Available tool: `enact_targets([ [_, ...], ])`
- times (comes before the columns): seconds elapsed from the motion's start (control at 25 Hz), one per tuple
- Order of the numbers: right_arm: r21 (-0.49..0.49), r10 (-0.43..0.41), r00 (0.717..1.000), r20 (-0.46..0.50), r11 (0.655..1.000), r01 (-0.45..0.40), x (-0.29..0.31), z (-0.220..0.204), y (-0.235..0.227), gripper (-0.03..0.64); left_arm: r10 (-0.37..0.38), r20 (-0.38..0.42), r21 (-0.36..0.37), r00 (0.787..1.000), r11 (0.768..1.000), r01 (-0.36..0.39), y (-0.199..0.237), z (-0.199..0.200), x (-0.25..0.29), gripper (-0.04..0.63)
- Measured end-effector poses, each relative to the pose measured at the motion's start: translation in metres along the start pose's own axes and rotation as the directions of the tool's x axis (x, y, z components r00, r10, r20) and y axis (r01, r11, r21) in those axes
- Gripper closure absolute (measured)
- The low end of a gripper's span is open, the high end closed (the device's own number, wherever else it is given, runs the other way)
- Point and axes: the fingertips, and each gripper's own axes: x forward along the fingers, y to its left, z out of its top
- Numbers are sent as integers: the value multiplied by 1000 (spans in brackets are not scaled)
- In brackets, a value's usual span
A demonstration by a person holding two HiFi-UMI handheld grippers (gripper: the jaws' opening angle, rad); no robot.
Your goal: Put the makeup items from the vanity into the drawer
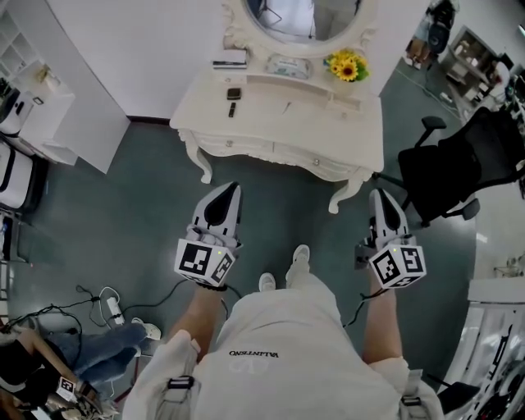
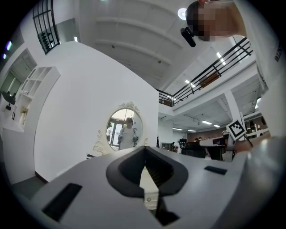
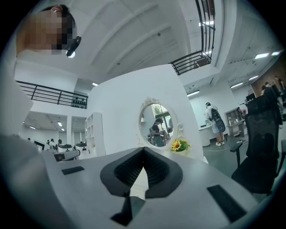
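Clenched, empty left gripper (image 1: 233, 188) and right gripper (image 1: 379, 195) short of the vanity (image 1: 287, 123), black office chair (image 1: 447, 176) alongside.

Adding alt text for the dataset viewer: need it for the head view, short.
Looking down, a person in white holds the left tool and right tool, both shut and empty, short of a white vanity. On it sit an oval mirror, sunflowers and small dark items; a black office chair stands right.
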Motion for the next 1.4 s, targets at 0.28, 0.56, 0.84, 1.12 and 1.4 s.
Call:
enact_targets([
  [0.28,11,31,1000,-1,999,-31,26,-2,-22,606,0,-10,7,1000,1000,0,-5,-5,33,594],
  [0.56,20,55,998,-13,998,-55,60,4,-59,606,-3,-19,15,1000,1000,4,-13,-8,89,594],
  [0.84,33,93,996,-17,995,-92,105,9,-100,606,2,-28,19,1000,1000,-1,-15,-13,153,594],
  [1.12,37,140,990,-22,990,-140,148,15,-135,606,17,-22,36,1000,999,-16,-19,-12,209,594],
  [1.4,57,188,981,-47,981,-185,176,7,-155,606,49,-37,32,998,998,-48,-23,-25,239,594],
])
